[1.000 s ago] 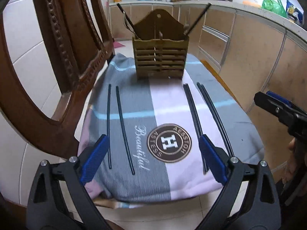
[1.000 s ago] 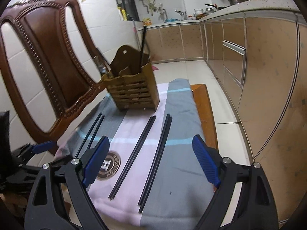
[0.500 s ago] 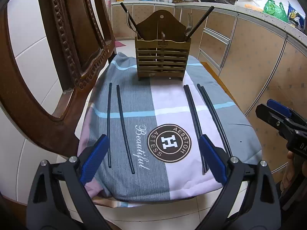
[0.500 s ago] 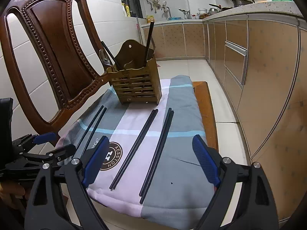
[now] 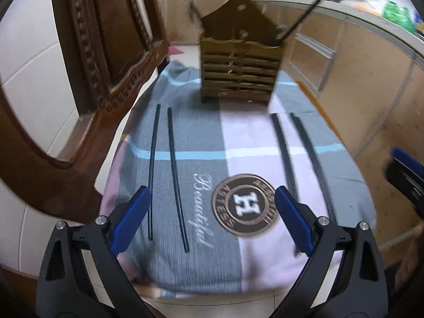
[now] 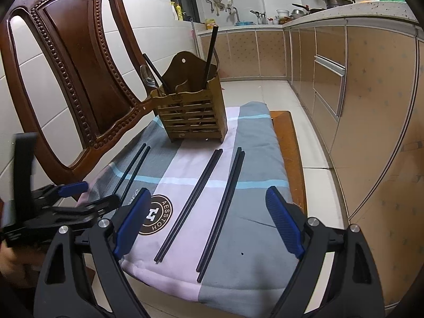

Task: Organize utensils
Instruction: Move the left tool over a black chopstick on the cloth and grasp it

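Note:
A brown slatted wooden utensil holder (image 5: 239,73) (image 6: 192,118) stands upright at the far end of a cushioned chair seat (image 5: 185,206) (image 6: 254,137), with a spoon and chopsticks in it. Several black chopsticks lie on the cushion: two on the left (image 5: 173,175) (image 6: 131,171), a middle pair (image 5: 283,149) (image 6: 189,205) and a right pair (image 5: 312,159) (image 6: 222,210). My left gripper (image 5: 212,220) is open and empty above the cushion's near edge, over the left chopsticks. My right gripper (image 6: 209,220) is open and empty above the near ends of the middle and right pairs.
The carved wooden chair back (image 5: 87,61) (image 6: 71,61) rises on the left. Beige kitchen cabinets (image 5: 365,84) (image 6: 371,92) run along the right and back, with a cluttered counter above. Tiled floor lies beside the chair. The other gripper shows at the right edge (image 5: 405,169) and left edge (image 6: 53,206).
My left gripper has moved forward and lower toward the cushion; its view is blurred by motion. My right gripper has moved slightly forward. Both stay open. The chopsticks and holder have not moved.

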Tool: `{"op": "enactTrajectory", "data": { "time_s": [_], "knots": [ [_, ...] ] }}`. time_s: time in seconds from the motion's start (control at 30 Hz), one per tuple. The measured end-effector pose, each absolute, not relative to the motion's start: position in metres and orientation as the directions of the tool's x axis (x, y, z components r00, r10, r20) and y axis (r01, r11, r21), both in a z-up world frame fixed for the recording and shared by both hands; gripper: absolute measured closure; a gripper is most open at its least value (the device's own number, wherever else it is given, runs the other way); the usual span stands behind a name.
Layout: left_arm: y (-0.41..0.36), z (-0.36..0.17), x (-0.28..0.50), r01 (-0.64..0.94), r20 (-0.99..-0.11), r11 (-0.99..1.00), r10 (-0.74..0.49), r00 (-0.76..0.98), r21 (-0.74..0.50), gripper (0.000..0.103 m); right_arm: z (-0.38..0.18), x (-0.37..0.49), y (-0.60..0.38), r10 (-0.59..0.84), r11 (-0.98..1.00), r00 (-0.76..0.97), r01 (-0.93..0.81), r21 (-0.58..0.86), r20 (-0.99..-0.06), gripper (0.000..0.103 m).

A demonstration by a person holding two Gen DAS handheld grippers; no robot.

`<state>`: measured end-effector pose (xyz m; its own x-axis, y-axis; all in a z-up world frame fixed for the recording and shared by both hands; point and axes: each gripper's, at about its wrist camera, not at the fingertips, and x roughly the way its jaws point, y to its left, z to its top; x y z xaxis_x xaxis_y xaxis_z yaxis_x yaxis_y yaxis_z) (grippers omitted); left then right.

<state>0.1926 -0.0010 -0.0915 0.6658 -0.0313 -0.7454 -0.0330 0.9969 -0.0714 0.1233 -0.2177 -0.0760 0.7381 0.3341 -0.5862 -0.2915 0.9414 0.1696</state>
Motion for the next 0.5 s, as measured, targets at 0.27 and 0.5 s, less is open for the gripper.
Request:
{"op": "enactTrajectory", "data": {
  "time_s": [0.27,0.5],
  "knots": [
    [0.016,-0.113,0.242,-0.172,-0.781,0.985,0.086,0.618,-0.028,0.012,-0.082,0.126,-0.212,0.339,0.939,0.722,-0.303,0.164,-0.603,0.017],
    [0.025,-0.145,0.272,-0.22,-0.857,0.975,0.093,0.506,-0.024,0.024,-0.085,0.128,-0.212,0.337,0.939,0.715,-0.302,0.164,-0.612,0.017]
  ]
}}
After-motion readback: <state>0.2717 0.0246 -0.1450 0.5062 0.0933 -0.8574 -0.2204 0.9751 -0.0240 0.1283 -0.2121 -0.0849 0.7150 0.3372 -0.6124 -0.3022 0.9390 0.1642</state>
